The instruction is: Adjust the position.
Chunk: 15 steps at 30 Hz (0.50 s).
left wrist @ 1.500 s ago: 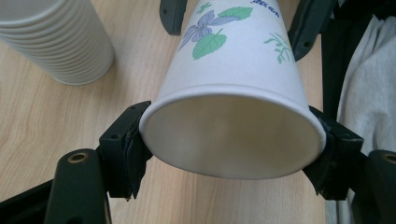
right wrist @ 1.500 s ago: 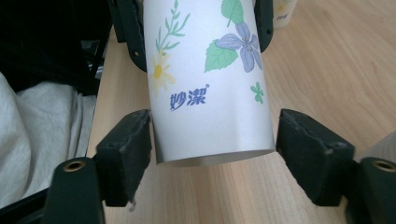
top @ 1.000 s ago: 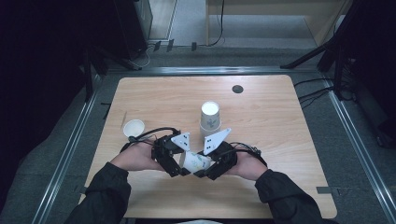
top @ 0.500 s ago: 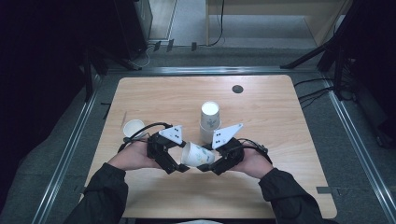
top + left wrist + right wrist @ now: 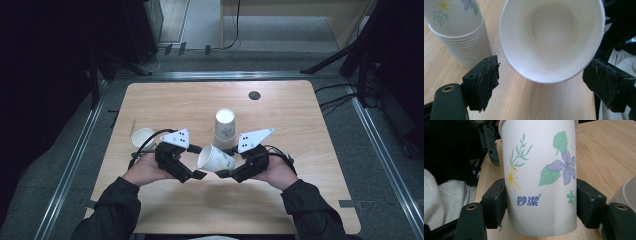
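Right gripper [image 5: 231,173] is pinching the paper cup [image 5: 216,158] sideways near the table's [image 5: 300,200] front edge — left gripper [image 5: 197,161] jaws have just spread, releasing its rim. Separated from the stack [image 5: 224,129] — placing remains.

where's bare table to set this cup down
Free: the right side of the table, past the right gripper; the far strip around the dark hole; the near edge. Crowded: the middle, where the cup stack and held cup sit; the small cup stands at the left.
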Motion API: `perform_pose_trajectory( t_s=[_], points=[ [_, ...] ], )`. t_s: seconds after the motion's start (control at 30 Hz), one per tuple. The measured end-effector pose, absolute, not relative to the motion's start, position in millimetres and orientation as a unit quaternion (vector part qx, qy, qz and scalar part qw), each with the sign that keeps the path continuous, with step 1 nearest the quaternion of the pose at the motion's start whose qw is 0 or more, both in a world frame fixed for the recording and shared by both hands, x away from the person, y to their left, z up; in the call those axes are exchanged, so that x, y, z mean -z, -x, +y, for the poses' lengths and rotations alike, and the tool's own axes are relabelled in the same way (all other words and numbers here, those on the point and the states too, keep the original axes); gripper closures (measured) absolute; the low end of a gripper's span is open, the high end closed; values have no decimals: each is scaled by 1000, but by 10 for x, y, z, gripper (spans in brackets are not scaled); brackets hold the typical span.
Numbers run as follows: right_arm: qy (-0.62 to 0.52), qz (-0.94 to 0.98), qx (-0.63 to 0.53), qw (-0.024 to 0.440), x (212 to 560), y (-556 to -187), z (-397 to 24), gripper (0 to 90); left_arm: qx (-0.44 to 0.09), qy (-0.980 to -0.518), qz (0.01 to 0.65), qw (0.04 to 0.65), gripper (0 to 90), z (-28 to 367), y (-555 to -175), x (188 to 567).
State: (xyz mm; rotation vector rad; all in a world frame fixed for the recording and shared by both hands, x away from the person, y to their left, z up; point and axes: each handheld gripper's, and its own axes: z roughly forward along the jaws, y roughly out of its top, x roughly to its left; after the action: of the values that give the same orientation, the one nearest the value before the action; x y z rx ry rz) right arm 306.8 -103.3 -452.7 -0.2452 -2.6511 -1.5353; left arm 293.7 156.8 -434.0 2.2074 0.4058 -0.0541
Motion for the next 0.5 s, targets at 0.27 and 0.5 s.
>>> perform_pose_trajectory(
  t_s=[0.27,0.5],
  points=[
    [83,-854,511,55,4552,-3077,-1022,336,23,-869,171,463,139,1532,-2937,4334],
    [81,-852,513,68,4557,-3070,-990,336,27,-859,173,481,159,1525,-2937,4331]
  ],
)
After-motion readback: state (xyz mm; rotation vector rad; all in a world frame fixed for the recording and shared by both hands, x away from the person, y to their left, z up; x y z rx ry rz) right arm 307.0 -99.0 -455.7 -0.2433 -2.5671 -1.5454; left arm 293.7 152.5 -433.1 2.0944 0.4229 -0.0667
